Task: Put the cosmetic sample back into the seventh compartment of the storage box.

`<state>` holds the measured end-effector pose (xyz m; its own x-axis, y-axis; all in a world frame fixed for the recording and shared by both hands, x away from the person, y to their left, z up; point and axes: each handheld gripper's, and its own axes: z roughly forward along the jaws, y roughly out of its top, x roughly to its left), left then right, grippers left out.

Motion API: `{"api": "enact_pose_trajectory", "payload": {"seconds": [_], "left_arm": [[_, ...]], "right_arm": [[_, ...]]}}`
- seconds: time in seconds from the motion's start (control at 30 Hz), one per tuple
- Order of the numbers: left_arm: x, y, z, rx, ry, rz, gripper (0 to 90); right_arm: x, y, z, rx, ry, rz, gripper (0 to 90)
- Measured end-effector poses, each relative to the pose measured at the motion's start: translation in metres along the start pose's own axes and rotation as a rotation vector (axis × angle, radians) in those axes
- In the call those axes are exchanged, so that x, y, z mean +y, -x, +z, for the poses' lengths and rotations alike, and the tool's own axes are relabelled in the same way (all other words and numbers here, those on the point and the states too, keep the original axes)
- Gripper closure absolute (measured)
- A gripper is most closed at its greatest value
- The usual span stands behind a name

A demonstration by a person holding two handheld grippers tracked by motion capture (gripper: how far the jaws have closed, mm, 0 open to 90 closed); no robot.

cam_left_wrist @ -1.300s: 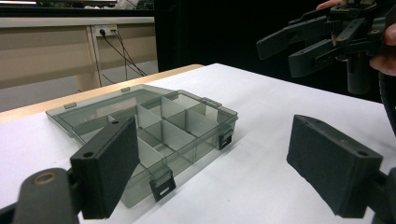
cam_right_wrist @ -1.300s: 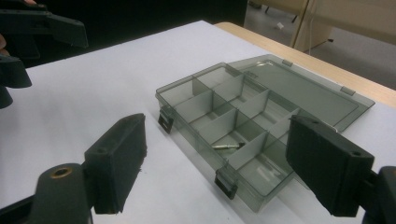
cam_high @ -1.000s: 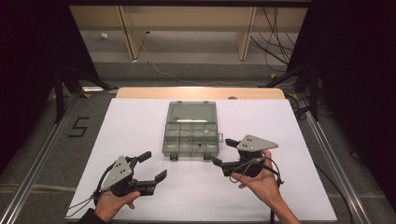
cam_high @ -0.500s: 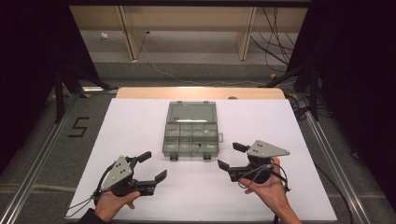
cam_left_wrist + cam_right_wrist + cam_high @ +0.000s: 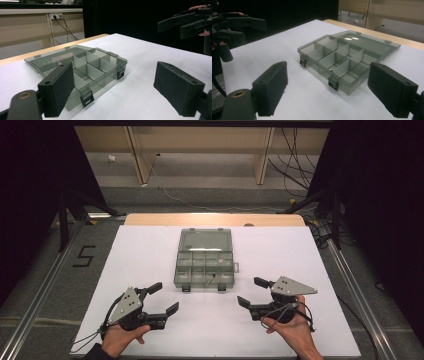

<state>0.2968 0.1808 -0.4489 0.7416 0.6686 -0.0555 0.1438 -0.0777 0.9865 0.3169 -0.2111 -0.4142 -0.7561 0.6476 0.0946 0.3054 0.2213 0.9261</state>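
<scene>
Compartment box (image 5: 205, 258), one, clear grey plastic, lying open at the middle of the white table (image 5: 310, 255), lid folded flat toward the far side. From the high view: left gripper (image 5: 161, 298) at near left, right gripper (image 5: 250, 292) at near right, each held in a hand, both with jaws spread wide and gripping nothing, both well apart from the box. Two rows of compartments, roughly eight, with one small dark item (image 5: 212, 278) in the near row, too small to identify. Two latches on the near edge, both undone. Judged as an early stage: box untouched by either gripper, nothing picked up, handling of box or its contents all left to do. From the left gripper view: two black padded jaws wide apart, empty, box (image 5: 82, 67) ahead and left, right gripper (image 5: 186, 23) raised at far right. From the right gripper view: two jaws likewise parted and empty, box (image 5: 347, 57) ahead, small glint in a near compartment, left gripper (image 5: 237, 28) at far left. Count: one box, two grippers, one table.
</scene>
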Motion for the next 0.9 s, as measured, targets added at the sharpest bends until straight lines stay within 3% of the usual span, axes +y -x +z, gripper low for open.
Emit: {"api": "enact_pose_trajectory", "payload": {"seconds": [0.13, 0.5, 0.63, 0.7, 0.83, 0.9], "left_arm": [[0.0, 0.0, 0.0, 0.0, 0.0, 0.001, 15.9], [0.0, 0.001, 0.0, -0.002, 0.002, -0.004, 15.9], [0.0, 0.0, -0.001, -0.001, 0.002, -0.005, 15.9], [0.0, 0.0, -0.001, -0.001, 0.002, -0.004, 15.9], [0.0, 0.001, -0.001, -0.001, 0.002, -0.004, 15.9], [0.0, 0.0, -0.001, 0.0, 0.003, -0.003, 15.9]], "right_arm": [[-0.002, -0.001, -0.002, -0.013, 0.001, -0.015, 17.3], [-0.009, -0.001, -0.008, -0.028, -0.008, 0.0, 16.4], [-0.011, -0.002, -0.008, -0.03, 0.013, -0.005, 16.3], [-0.011, -0.003, -0.011, -0.033, -0.005, -0.005, 16.3], [-0.013, -0.004, -0.012, -0.048, 0.016, -0.013, 16.2], [-0.014, -0.004, -0.013, -0.035, 0.015, -0.016, 16.2]]}}
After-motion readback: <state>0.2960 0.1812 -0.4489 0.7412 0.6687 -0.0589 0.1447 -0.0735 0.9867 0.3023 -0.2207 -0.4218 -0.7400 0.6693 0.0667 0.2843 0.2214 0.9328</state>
